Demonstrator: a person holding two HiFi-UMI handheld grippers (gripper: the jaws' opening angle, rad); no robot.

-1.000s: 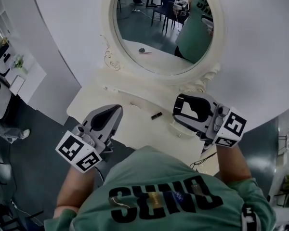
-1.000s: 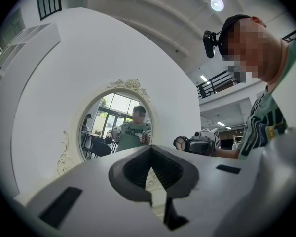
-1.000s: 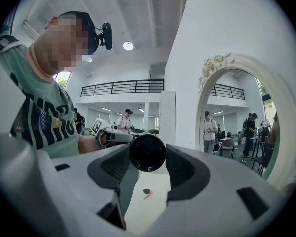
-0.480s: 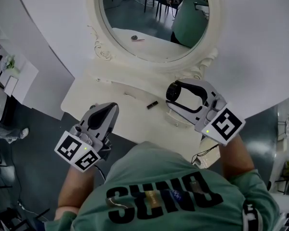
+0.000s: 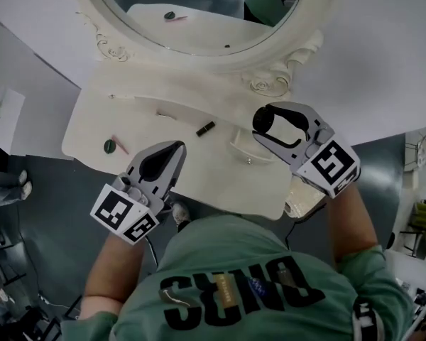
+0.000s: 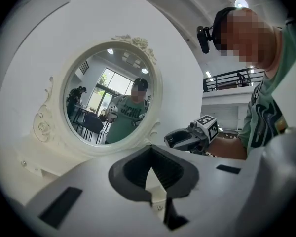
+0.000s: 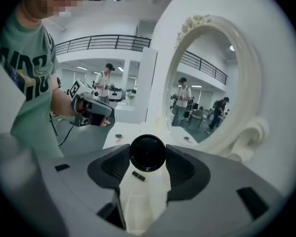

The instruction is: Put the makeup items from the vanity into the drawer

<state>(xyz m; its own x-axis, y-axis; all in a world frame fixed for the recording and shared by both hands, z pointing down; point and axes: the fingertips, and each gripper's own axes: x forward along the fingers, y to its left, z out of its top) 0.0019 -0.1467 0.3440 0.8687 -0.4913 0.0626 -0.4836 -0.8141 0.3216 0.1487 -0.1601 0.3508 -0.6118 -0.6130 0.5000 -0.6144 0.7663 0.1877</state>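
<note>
- The cream vanity [image 5: 92, 130] stands against a white wall, and its oval mirror [image 5: 199, 27] is at the back.
- The right gripper [image 5: 265, 122] is below the mirror's lower-right scroll, over the right part of the vanity top. It tilts downward.
- Its fingers pinch a round black jar [image 5: 263, 121]. In the right gripper view the jar [image 7: 148, 152] fills the gap at the tips of the gripper [image 7: 148, 155], one pad against each side.
- The left gripper [image 5: 177, 146] is below the mirror and left of its centre, by the vanity's front edge.
- In the left gripper view, the fingers of that gripper [image 6: 150, 148] are pressed together at the tips with nothing between them.
- A small black tube [image 5: 205, 128] lies flat on the top below the mirror's middle, between the two grippers and touching neither. The right gripper view shows it just under the jar [image 7: 137, 176].
- A green disc [image 5: 110, 146] lies well down and left of the mirror, near the vanity's left end. A pink stick [image 5: 121, 148] is just beside it.
- A thin pale item, too small to name, lies below the mirror's left half.
</note>
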